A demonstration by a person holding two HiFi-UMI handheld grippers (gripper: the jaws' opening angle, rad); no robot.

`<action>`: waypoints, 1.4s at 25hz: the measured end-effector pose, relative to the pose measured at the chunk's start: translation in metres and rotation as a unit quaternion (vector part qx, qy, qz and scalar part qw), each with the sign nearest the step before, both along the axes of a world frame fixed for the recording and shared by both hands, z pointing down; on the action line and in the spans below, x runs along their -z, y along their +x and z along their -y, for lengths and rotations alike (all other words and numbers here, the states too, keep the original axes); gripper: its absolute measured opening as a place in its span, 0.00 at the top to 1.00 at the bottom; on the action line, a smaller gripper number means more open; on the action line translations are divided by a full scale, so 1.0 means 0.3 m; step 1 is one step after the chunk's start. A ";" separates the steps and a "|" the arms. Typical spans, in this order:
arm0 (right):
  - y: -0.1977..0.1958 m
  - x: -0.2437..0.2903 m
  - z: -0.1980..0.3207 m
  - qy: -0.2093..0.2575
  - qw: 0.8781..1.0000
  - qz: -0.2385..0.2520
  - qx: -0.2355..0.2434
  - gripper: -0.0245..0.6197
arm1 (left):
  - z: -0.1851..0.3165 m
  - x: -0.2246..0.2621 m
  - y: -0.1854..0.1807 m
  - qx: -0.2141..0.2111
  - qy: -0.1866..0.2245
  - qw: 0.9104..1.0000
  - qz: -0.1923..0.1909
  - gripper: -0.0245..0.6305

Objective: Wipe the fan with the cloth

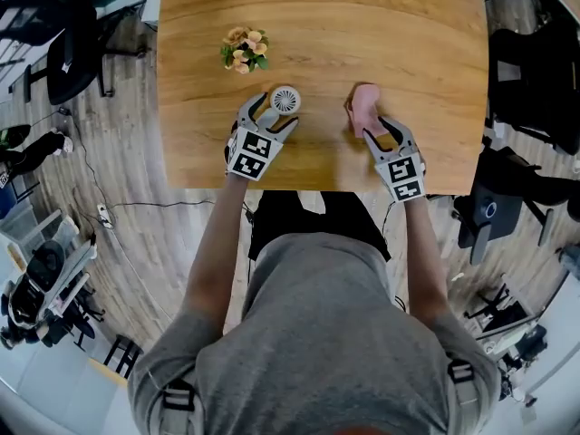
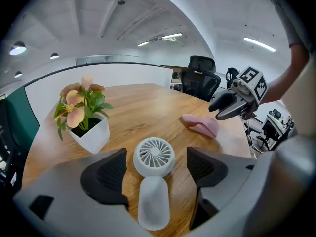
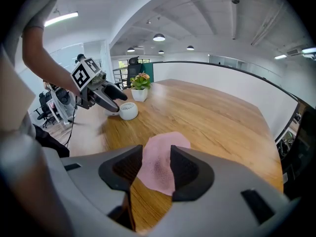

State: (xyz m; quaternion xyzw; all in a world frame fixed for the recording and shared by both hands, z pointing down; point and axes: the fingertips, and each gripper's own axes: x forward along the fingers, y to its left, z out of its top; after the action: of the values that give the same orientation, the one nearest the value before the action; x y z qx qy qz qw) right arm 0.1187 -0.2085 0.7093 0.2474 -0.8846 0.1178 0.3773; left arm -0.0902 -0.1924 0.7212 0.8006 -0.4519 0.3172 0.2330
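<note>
A small white handheld fan (image 1: 285, 100) lies flat on the wooden table (image 1: 362, 25). In the left gripper view its round grille (image 2: 154, 156) and handle sit between the jaws of my left gripper (image 2: 155, 169), which is open, with a gap on each side of the fan. A pink cloth (image 1: 364, 105) lies crumpled to the right of the fan. My right gripper (image 1: 381, 127) hangs over the cloth's near end. In the right gripper view the cloth (image 3: 165, 147) shows between the parted jaws of that gripper (image 3: 157, 169), which is open.
A white pot with peach flowers (image 1: 245, 49) stands behind and left of the fan. The table's front edge runs just under both grippers. Black office chairs (image 1: 530, 80) and cables stand on the floor around the table.
</note>
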 end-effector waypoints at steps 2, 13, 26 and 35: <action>0.002 -0.012 -0.003 -0.003 1.000 -0.003 0.001 0.67 | 0.014 -0.018 0.008 -0.004 -0.004 1.000 0.001 0.38; 0.004 -0.052 -0.002 -0.003 1.000 -0.007 0.003 0.67 | 0.060 -0.098 0.026 -0.026 -0.011 0.999 0.021 0.35; 0.012 -0.126 0.006 -0.018 1.000 -0.017 -0.016 0.67 | 0.072 -0.159 0.065 -0.047 -0.015 0.998 0.049 0.36; -0.003 -0.201 0.002 -0.039 0.999 -0.033 -0.012 0.71 | 0.076 -0.170 0.073 -0.030 -0.015 0.999 0.029 0.36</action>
State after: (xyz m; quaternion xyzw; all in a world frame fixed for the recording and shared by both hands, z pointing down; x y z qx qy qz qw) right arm 0.1179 -0.2092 0.7696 0.2470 -0.8633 0.1481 0.4144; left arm -0.0683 -0.2153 0.7720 0.8005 -0.4295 0.3537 0.2228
